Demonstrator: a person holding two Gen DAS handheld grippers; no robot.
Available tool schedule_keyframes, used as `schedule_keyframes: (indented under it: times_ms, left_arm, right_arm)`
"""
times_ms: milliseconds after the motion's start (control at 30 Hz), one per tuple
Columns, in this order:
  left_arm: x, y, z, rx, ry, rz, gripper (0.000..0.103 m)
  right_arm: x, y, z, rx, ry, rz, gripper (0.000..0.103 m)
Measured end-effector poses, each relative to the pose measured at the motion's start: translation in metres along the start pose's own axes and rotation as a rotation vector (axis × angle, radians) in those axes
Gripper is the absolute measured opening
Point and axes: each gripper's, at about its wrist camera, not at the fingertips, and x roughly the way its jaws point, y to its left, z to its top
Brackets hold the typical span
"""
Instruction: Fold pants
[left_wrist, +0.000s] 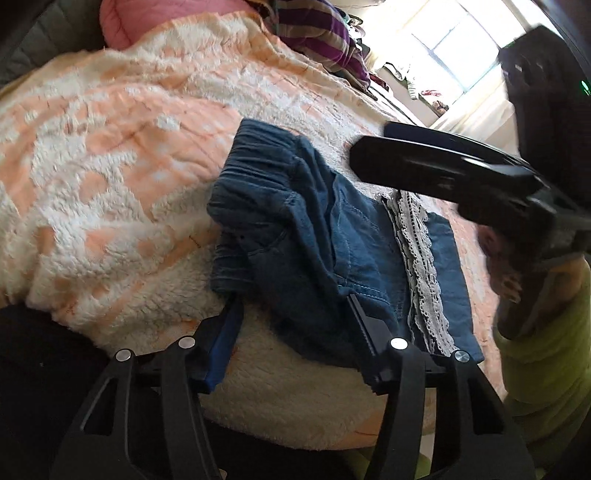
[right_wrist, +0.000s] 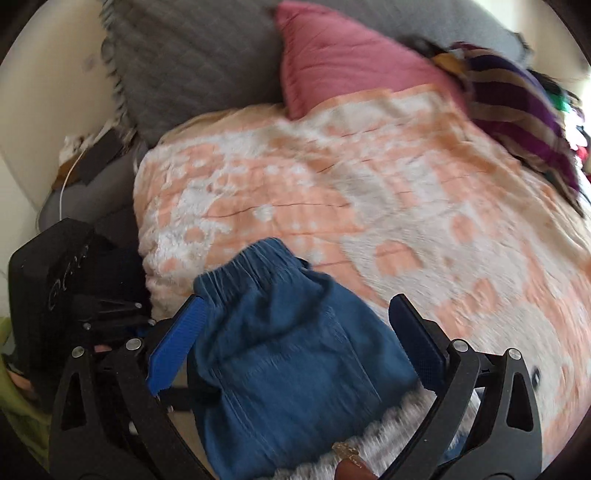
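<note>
**Blue pants lie folded on the fleece blanket, both grippers at their near edge**

A fluffy blanket (left_wrist: 122, 177) in peach and white covers the bed and fills most of both views. Against the wall behind it lean a grey quilted cushion (right_wrist: 192, 59) and a pink pillow (right_wrist: 340, 55), with a purple striped cloth (right_wrist: 517, 107) bunched at the far right corner. A bright window (left_wrist: 458, 48) shows beyond the bed in the left wrist view.

The blue pants (left_wrist: 306, 236) lie on the blanket near its front edge, folded into a compact bundle. The gathered elastic waistband (left_wrist: 255, 155) points away toward the pillows, and a strip of grey lace trim (left_wrist: 417, 266) runs along the bundle's right side, over a lighter blue layer.

The left gripper (left_wrist: 291, 314) sits low at the near edge of the pants. Its two fingers stand partway apart with a thick fold of the denim between them; the right finger (left_wrist: 364, 328) lies against the cloth, while the blue-padded left finger (left_wrist: 225, 332) stands at the bundle's corner, and whether it presses the fabric cannot be told.

The right gripper (right_wrist: 295, 310) hangs over the pants with its jaws spread wide, one finger on either side of the bundle and neither pad pressing on it. That view is blurred. A green sleeve (left_wrist: 546, 332) shows behind it.
</note>
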Motion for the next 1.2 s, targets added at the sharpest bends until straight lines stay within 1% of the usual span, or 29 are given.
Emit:
schedule_keyframes:
  times_ms: [167,300,333,400,433,467,500,533,567,600,633,700,733,767,900,967,1067,1167,1200]
  left_arm:
    - [0.003,0.003,0.001,0.003,-0.001,-0.02,0.055]
    - [0.002,0.007,0.002,-0.006,0.001,-0.039,0.055]
    - [0.002,0.007,0.003,-0.008,0.001,-0.042,0.055]
    - [0.002,0.007,0.003,-0.01,0.002,-0.048,0.055]
    - [0.001,0.008,0.003,-0.013,0.001,-0.052,0.055]
    - [0.0,0.009,0.003,-0.018,0.002,-0.059,0.056]
    - [0.0,0.01,0.003,-0.025,0.002,-0.066,0.057]
    - [-0.001,0.011,0.003,-0.035,0.002,-0.078,0.058]
    - [-0.003,0.011,0.003,-0.046,0.0,-0.089,0.062]
    - [-0.004,0.01,0.002,-0.047,0.0,-0.095,0.066]
    - [-0.005,0.008,0.002,-0.039,0.0,-0.096,0.068]
    - [-0.007,0.002,0.001,-0.025,-0.008,-0.093,0.077]
    - [-0.007,-0.001,0.001,-0.017,-0.013,-0.091,0.079]
    - [-0.008,-0.005,0.0,-0.011,-0.016,-0.089,0.084]
    - [-0.005,-0.026,0.001,0.014,-0.01,-0.119,0.09]
    - [0.001,-0.038,0.005,0.032,-0.001,-0.141,0.091]
    - [0.011,-0.056,0.011,0.052,0.018,-0.227,0.09]
    - [0.018,-0.075,0.014,0.072,0.037,-0.272,0.089]
    - [0.019,-0.083,0.015,0.084,0.037,-0.281,0.087]
  right_arm:
    - [0.04,0.007,0.015,-0.039,0.077,0.046,0.094]
    - [0.065,0.004,0.021,-0.023,0.118,0.099,0.093]
    - [0.071,0.002,0.021,-0.01,0.127,0.116,0.089]
    - [0.08,0.001,0.018,0.001,0.145,0.158,0.074]
    - [0.081,0.001,0.016,0.004,0.145,0.164,0.062]
    - [0.079,0.0,0.014,0.009,0.138,0.168,0.054]
    - [0.077,-0.002,0.014,0.018,0.13,0.175,0.048]
    - [0.069,-0.006,0.012,0.033,0.109,0.185,0.038]
    - [0.061,-0.01,0.011,0.046,0.089,0.193,0.031]
    - [0.051,-0.015,0.01,0.062,0.062,0.199,0.028]
    - [0.04,-0.02,0.007,0.08,0.034,0.206,0.024]
    - [0.014,-0.033,0.0,0.118,-0.026,0.228,0.024]
    - [0.004,-0.037,-0.003,0.126,-0.05,0.23,0.024]
    - [-0.005,-0.041,-0.007,0.132,-0.071,0.234,0.024]
    - [-0.049,-0.058,-0.029,0.164,-0.155,0.253,0.024]
    - [-0.062,-0.064,-0.038,0.169,-0.18,0.254,0.024]
    - [-0.082,-0.075,-0.055,0.187,-0.214,0.242,0.024]
    - [-0.097,-0.088,-0.073,0.223,-0.242,0.223,0.024]
    - [-0.101,-0.093,-0.079,0.242,-0.248,0.219,0.026]
